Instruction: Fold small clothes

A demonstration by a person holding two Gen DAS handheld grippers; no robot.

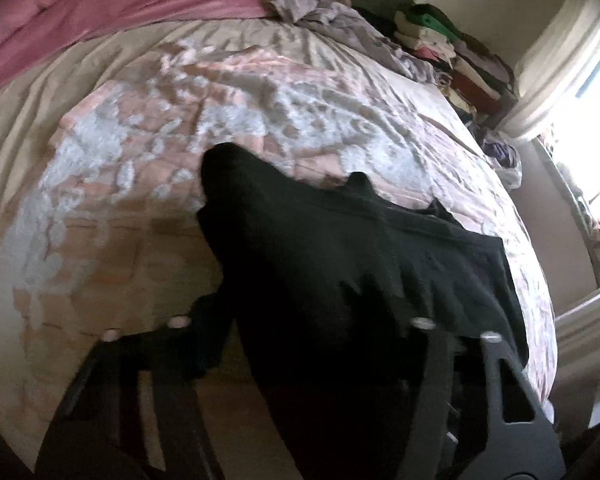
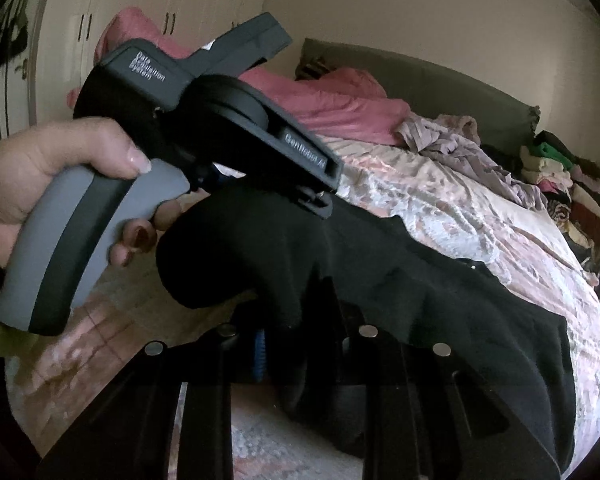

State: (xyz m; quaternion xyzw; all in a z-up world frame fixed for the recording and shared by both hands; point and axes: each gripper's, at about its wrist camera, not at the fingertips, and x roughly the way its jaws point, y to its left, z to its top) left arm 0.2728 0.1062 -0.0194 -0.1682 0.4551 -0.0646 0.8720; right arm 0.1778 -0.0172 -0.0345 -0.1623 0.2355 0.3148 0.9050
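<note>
Garment: a black garment (image 1: pixel 340 248) hangs bunched above the bed (image 1: pixel 148 168), stretched between the two claws; its far edge trails down onto the quilt (image 2: pixel 480 216).
Left claw: the left claw (image 1: pixel 300 320) has cloth bunched between its fingers and grips the garment; in the right wrist view the left claw (image 2: pixel 316 200) bites into the cloth's upper edge, held by a hand (image 2: pixel 40 176) on a grey handle.
Right claw: the right claw (image 2: pixel 296 336) is narrowed onto the garment, dark fabric draped over and between its fingers.
Bed: patterned pink and pale quilt, a pink blanket (image 1: pixel 112 4) at the far side, crumpled lilac cloth (image 2: pixel 452 132) near the headboard.
Beyond: stacked folded clothes (image 1: pixel 452 56) beside the bed, near a bright window (image 1: pixel 588 92).
</note>
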